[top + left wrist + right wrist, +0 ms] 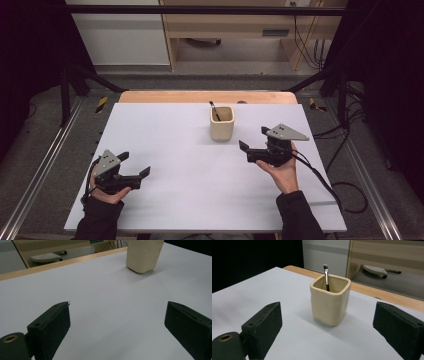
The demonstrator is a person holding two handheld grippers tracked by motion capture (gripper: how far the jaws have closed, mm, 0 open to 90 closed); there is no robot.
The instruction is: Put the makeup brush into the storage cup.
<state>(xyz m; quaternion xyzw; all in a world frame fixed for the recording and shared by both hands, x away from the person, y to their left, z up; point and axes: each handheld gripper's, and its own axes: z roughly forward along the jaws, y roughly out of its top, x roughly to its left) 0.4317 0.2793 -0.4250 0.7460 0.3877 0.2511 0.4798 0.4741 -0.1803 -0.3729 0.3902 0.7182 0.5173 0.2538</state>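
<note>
In the lower left of the high view, the left gripper (135, 165) sits over the white table (175, 200) with its jaws spread wide and nothing between them. Up in the middle stands a cream cup (221, 123) with a small brush (214, 110) standing inside it. To the right, the right gripper (254, 138) points at the cup, jaws spread and empty too. Nothing is grabbed yet, so the work looks like it is only starting.

- The left hand (106, 192) holds the left tool (134, 164) low at the near left, jaws wide apart, holding nothing.
- The right hand (283, 170) holds the right tool (253, 138) farther forward, jaws wide apart too, holding nothing.
</note>
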